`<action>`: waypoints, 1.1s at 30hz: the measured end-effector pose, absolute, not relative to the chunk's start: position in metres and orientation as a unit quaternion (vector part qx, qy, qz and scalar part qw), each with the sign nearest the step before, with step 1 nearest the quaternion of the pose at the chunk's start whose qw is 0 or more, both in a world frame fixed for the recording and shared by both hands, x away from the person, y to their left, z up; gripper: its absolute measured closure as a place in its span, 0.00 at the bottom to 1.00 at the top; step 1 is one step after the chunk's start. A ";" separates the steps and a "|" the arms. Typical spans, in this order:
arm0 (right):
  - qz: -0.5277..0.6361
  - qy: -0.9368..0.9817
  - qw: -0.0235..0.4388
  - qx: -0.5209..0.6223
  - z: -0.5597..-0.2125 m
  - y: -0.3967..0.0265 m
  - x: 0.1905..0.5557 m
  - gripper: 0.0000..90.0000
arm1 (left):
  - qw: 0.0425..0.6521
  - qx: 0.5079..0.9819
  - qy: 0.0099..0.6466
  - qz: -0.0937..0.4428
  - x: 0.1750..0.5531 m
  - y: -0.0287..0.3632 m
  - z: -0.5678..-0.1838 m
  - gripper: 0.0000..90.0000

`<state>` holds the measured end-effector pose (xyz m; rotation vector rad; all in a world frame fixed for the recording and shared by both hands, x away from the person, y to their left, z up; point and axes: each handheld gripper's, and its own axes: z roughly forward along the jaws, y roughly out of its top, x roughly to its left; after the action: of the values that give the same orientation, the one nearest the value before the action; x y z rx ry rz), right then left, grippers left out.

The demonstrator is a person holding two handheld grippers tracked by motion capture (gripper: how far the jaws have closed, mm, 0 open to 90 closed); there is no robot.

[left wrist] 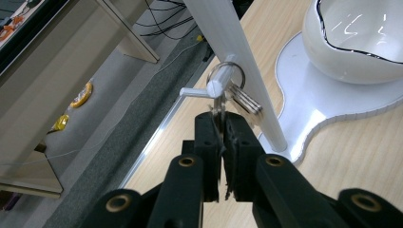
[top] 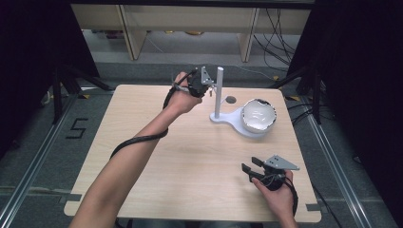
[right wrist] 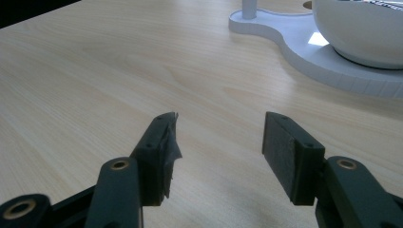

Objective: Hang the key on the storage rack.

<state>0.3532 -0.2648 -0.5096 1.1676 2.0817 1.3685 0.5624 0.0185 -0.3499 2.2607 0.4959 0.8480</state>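
A white stand [top: 219, 92] with an upright pole rises from a flat base [left wrist: 313, 109] at the table's far middle. A short peg [left wrist: 197, 92] sticks out of the pole and carries a metal key ring [left wrist: 227, 74] with keys [left wrist: 247, 102]. My left gripper [left wrist: 219, 121] is shut on one hanging key just below the peg; from above, my left gripper [top: 207, 91] sits right beside the pole. A white bowl [top: 259, 115] with a dark rim rests on the base. My right gripper [right wrist: 218, 133] stands open low over bare wood, and from above that gripper [top: 249, 165] is near the front right.
The light wooden table [top: 190, 161] has a small round hole [top: 231, 100] behind the stand. Its far edge lies just beyond my left gripper, with grey floor, cables [top: 278, 33] and wooden shelf legs [top: 128, 33] past it. The stand's base [right wrist: 304, 52] lies ahead of my right gripper.
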 end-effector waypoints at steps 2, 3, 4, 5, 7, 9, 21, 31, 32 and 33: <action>0.484 0.742 0.201 0.418 -0.509 -0.265 0.352 0.51 | 0.332 0.865 0.192 0.323 0.563 0.020 -0.350 0.86; 0.483 0.743 0.201 0.418 -0.509 -0.265 0.352 0.52 | 0.335 0.863 0.197 0.323 0.562 0.021 -0.351 0.82; 0.482 0.743 0.200 0.419 -0.509 -0.266 0.352 0.51 | 0.336 0.863 0.201 0.319 0.562 0.022 -0.351 0.76; 0.486 0.741 0.199 0.419 -0.509 -0.266 0.352 0.51 | 0.341 0.861 0.203 0.318 0.557 0.026 -0.354 0.63; 0.489 0.731 0.188 0.438 -0.509 -0.264 0.349 0.51 | 0.342 0.860 0.201 0.320 0.553 0.030 -0.355 0.59; 0.483 0.738 0.207 0.423 -0.509 -0.268 0.351 0.51 | 0.352 0.857 0.206 0.314 0.544 0.039 -0.358 0.50; 0.491 0.723 0.194 0.446 -0.508 -0.265 0.346 0.51 | 0.379 0.851 0.238 0.274 0.460 0.135 -0.423 0.34; 0.485 0.734 0.203 0.429 -0.510 -0.266 0.349 0.50 | 0.437 0.786 0.349 0.264 0.396 0.211 -0.497 0.35; 0.485 0.734 0.203 0.429 -0.510 -0.266 0.349 0.50 | 0.437 0.786 0.349 0.264 0.396 0.211 -0.497 0.36; 0.486 0.735 0.205 0.426 -0.510 -0.266 0.349 0.50 | 0.443 0.778 0.355 0.268 0.391 0.216 -0.503 0.36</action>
<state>0.3491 -0.2658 -0.5096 1.1892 2.0492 1.3552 0.3912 0.2159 -0.5030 1.9311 0.8810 0.6654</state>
